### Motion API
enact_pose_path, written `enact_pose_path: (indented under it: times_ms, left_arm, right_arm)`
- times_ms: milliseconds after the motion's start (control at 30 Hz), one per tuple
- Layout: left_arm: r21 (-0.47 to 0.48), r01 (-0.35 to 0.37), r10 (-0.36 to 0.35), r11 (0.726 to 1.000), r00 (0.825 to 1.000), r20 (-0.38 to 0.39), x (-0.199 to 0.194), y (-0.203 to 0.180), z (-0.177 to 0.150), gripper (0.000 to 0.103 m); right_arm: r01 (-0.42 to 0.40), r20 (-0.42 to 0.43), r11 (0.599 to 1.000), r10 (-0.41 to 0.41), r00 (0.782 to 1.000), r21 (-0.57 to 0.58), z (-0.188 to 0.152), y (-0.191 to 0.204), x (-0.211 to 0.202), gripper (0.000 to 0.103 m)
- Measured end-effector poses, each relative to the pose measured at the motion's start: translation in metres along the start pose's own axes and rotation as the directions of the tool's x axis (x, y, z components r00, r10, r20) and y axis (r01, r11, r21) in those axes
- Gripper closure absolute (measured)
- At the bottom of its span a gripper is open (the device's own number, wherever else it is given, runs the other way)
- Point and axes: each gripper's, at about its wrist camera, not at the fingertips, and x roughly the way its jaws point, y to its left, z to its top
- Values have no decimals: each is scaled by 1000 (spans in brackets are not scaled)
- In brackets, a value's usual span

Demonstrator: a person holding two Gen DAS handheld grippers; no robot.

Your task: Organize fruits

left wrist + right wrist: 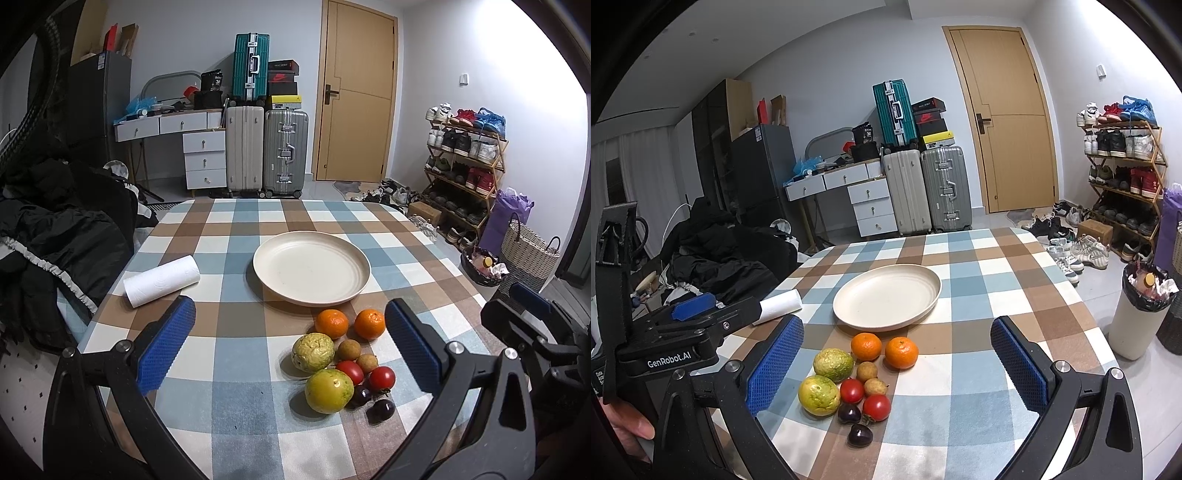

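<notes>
**pix_lurker:** Fruits all sitting in one tight cluster on the checked worktop, just on the near side of the cream plate; plate looks bare, so I'd say nothing's been sorted yet; whole job still ahead, assuming the plate is where they go.

**umi_tinkerer:** yep, same read; I count two oranges nearest the plate, two green-yellow round ones on the left, two red tomatoes, two small tan ones between them, and two dark purple ones closest to the camera; touching or nearly so, hard to call for each pair.

**pix_lurker:** tools? left tool has its blue pads spread wide, nothing between them; right tool same deal, gaping and empty; both hang over the near edge, short of the pile.

**umi_tinkerer:** agreed; paper towel roll lies on its side off to the left, well apart from the fruit.

**pix_lurker:** what I can't make out: what the tan ones and purple ones actually are; the right-wrist view cuts the roll off behind the other tool's body; only a bit of a hand shows at that frame's edge; worktop's near edge is hidden under the tool frames.
</notes>
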Motion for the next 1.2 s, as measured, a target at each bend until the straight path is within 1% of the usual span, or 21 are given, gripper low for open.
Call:
enact_pose_path:
  times_ms: [133,400,567,667,867,967,1033,1133,1200]
  left_arm:
    - [1,6,-6,1000,1000,-7,-1,-1,-1,1]
    - [-9,33,-34,999,998,-49,10,0,-4,1]
    - [-25,105,-107,994,989,-103,26,0,-12,1]
    - [-58,147,-154,987,977,-147,38,5,-20,1]
    - [-93,190,-207,977,952,-226,69,10,-38,1]
    - [-99,209,-228,973,940,-254,79,7,-49,1]
    - [-108,228,-249,968,929,-273,87,7,-54,1]
    - [-139,271,-302,952,904,-302,99,8,-60,1]
    - [-154,284,-320,946,893,-316,105,8,-62,2]
  right_arm:
    - [-3,-2,1000,3,1000,7,0,-3,0,0]
    - [2,-6,1000,-2,1000,10,-3,-6,2,0]
    - [5,-14,1000,-5,1000,18,-7,-10,4,0]
    - [11,-22,1000,-10,1000,19,-8,-12,5,0]
    - [13,-32,1000,-12,999,19,-11,-15,9,0]
    - [13,-38,1000,-13,999,21,-12,-16,11,0]
    - [13,-43,1000,-12,999,23,-13,-18,13,0]
    - [14,-52,1000,-12,999,28,-15,-20,15,0]
    - [14,-58,999,-12,998,30,-16,-21,17,0]
